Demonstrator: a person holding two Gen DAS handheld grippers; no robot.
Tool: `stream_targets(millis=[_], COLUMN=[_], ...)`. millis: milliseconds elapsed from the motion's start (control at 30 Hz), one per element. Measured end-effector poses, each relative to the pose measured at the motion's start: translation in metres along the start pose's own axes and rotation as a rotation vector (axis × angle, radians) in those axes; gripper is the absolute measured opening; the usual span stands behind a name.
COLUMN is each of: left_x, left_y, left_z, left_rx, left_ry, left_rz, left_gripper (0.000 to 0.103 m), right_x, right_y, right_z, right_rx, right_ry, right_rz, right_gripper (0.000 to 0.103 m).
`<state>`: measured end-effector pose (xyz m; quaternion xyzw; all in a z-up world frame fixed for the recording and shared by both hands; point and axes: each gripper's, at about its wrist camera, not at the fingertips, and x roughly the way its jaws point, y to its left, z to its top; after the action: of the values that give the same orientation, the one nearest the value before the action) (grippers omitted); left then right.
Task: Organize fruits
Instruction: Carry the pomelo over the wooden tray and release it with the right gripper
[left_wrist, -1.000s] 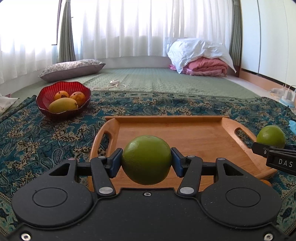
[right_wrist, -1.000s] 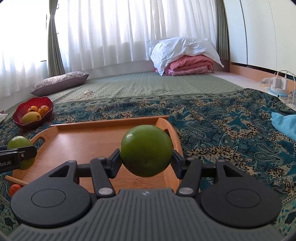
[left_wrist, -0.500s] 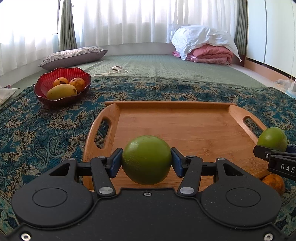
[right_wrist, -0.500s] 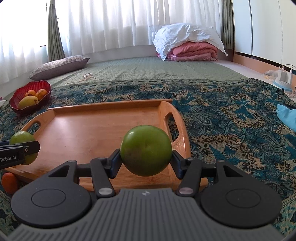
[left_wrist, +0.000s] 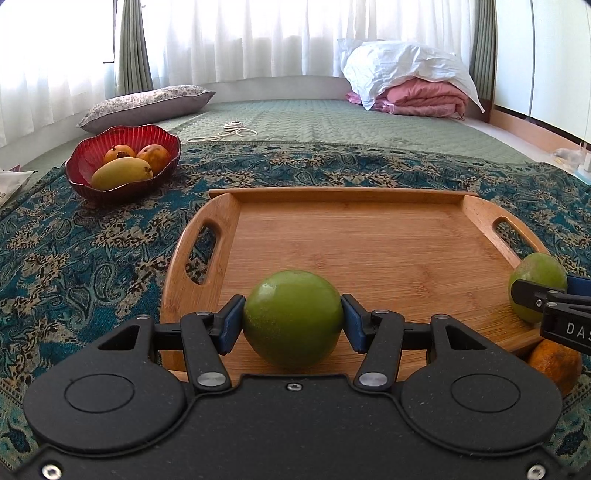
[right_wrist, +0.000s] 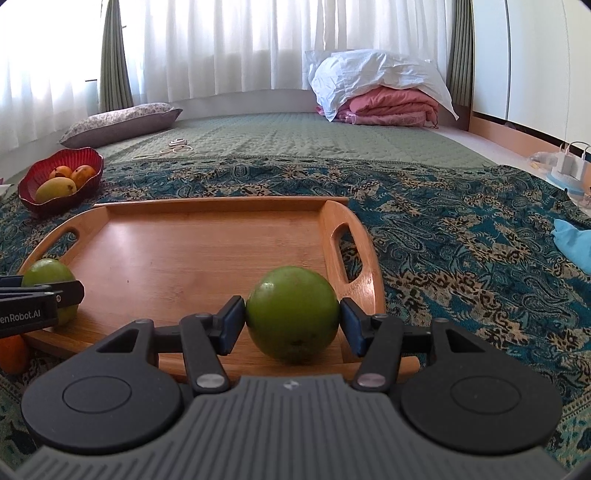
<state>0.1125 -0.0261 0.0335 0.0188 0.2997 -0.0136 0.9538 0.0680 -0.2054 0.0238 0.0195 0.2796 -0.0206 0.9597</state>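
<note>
Each gripper (left_wrist: 292, 325) clamps a round green fruit (left_wrist: 291, 319) over the tray (left_wrist: 369, 236).

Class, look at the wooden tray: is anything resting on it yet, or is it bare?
Bare. The wooden tray shows only clean boards; the two green fruits are clamped in the grippers at its near edge.

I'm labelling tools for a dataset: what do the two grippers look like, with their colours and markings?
The left gripper is matte black with a smooth body, two round discs, silver rivets and blue pads. The right gripper has the same black linkage and blue pads, but a ribbed grey body with a small logo. White lettering runs along each one's side. No hands or sleeves show.
</note>
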Motion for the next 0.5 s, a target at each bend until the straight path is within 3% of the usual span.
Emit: stream_targets(millis=[267,300,500], left_x=[-0.001,-0.004,-0.012], left_y=[-0.001,-0.001,-0.004], left_z=[0.001,0.001,0.003], left_rx=[0.002,0.006,0.033], left_ry=[-0.006,-0.020,-0.039], left_rz=[0.005,0.010,0.015], left_gripper=[0.053,0.055,0.066], right_x=[-0.003,-0.004,-0.009], right_y=[-0.001,-0.001,-0.002], right_z=[-0.001,-0.001,-0.001], right_rx=[0.006,0.005,0.005], right_ry=[-0.003,-0.006,-0.015], right_rz=[0.004,0.005,0.012], right_gripper=[0.065,0.071,0.074])
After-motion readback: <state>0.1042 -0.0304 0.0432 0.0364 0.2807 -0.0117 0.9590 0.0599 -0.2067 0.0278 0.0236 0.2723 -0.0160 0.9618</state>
